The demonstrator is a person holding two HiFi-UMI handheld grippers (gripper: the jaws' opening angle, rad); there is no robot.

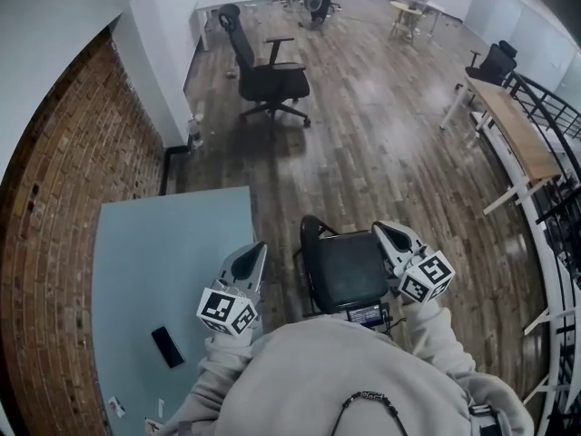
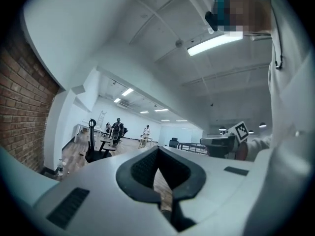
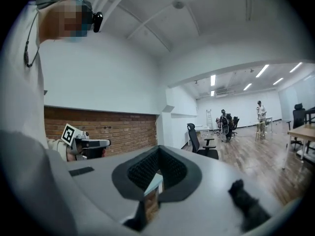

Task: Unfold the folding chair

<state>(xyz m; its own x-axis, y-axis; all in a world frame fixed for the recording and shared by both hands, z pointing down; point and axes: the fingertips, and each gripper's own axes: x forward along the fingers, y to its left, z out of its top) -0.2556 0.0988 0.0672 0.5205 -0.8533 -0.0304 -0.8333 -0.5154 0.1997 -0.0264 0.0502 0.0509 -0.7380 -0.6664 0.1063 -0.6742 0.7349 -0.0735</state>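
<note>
The black folding chair (image 1: 347, 271) stands on the wooden floor right in front of me, its seat facing up and its tube frame (image 1: 307, 234) at the left. My left gripper (image 1: 254, 249) is held up to the chair's left, over the table edge, jaws together and empty. My right gripper (image 1: 385, 231) hovers above the chair's right side, also shut on nothing and apart from the chair. In the left gripper view the left gripper (image 2: 157, 152) points level into the room; the chair is hidden there. The right gripper (image 3: 158, 152) in its own view likewise shows closed pads.
A light blue table (image 1: 172, 243) with a black phone (image 1: 167, 346) lies at the left, against a brick wall (image 1: 64, 198). A black office chair (image 1: 269, 76) stands farther ahead. A wooden desk (image 1: 514, 127) and a black railing (image 1: 556, 198) run along the right. People are at the far end.
</note>
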